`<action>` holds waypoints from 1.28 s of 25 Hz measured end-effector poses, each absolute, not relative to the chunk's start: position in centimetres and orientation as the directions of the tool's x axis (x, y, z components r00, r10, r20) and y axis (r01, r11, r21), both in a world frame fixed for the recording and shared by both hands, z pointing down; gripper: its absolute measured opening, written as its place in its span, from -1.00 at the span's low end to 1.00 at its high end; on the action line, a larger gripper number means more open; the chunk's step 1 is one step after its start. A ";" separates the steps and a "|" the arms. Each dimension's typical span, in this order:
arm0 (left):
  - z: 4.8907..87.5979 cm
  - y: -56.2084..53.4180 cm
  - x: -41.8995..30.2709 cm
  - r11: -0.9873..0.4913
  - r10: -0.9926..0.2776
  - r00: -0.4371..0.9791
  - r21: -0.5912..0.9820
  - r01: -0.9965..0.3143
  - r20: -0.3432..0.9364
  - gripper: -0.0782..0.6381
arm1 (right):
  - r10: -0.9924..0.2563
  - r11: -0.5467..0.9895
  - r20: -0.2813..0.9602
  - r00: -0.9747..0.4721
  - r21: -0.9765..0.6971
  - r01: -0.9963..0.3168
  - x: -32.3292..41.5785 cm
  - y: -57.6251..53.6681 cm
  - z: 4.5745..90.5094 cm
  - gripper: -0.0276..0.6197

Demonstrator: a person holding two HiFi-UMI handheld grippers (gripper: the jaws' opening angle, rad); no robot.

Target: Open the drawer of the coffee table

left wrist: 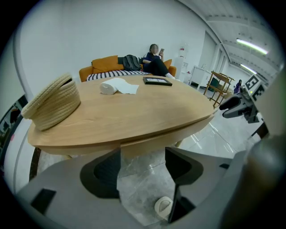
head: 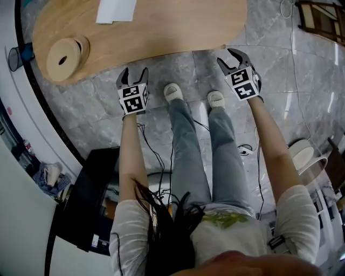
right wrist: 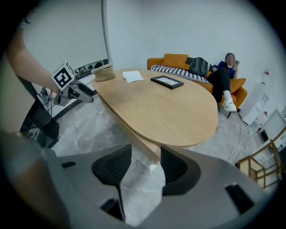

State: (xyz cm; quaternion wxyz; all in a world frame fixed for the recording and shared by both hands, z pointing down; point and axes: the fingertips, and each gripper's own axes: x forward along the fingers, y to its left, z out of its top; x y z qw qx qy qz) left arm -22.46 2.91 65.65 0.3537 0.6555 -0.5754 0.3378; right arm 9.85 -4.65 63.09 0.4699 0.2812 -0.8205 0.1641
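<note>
The coffee table [head: 178, 32] has an oval light-wood top and stands just ahead of my feet. My left gripper [head: 133, 75] hovers over the grey floor just short of the table's near edge, jaws open and empty. My right gripper [head: 232, 58] is at the same edge further right, also open and empty. In the left gripper view a pale wooden panel [left wrist: 142, 149] under the rim shows between the spread jaws of the left gripper [left wrist: 143, 165]. In the right gripper view a wooden part [right wrist: 151, 148] under the rim lies between the jaws of the right gripper [right wrist: 146, 161]. No drawer handle shows.
A woven straw basket [head: 66, 56] and white paper [head: 116, 9] lie on the tabletop, with a black tray [left wrist: 157, 81] further back. A person sits on an orange sofa [left wrist: 105, 63] behind the table. Black equipment [head: 86, 199] and cables lie on the floor behind me.
</note>
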 end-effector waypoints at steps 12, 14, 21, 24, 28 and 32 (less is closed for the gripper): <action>68.5 1.0 -23.0 -0.112 -0.505 0.116 0.068 -0.991 0.855 0.15 | -0.254 0.798 0.908 -0.332 0.003 -0.602 10.1 -5.7 67.4 -0.22; 68.9 0.9 -23.2 -0.094 -0.504 0.109 0.071 -0.993 0.857 0.15 | -0.257 0.795 0.911 -0.322 0.010 -0.606 10.2 -5.8 68.0 -0.22; 69.9 0.2 -23.2 -0.076 -0.497 0.100 0.071 -0.995 0.862 0.15 | -0.263 0.799 0.921 -0.289 0.040 -0.600 10.2 -6.3 69.3 -0.21; 69.8 0.1 -23.3 -0.045 -0.504 0.095 0.083 -0.995 0.859 0.15 | -0.286 0.792 0.921 -0.266 0.071 -0.606 10.2 -6.7 69.5 -0.21; 69.6 0.1 -23.4 -0.033 -0.503 0.080 0.073 -0.997 0.860 0.15 | -0.342 0.747 0.913 -0.223 0.119 -0.654 10.7 -7.2 69.3 -0.37; 69.6 0.1 -23.5 -0.025 -0.494 0.066 0.062 -0.998 0.867 0.15 | -0.369 0.722 0.910 -0.188 0.154 -0.674 10.6 -7.2 69.3 -0.37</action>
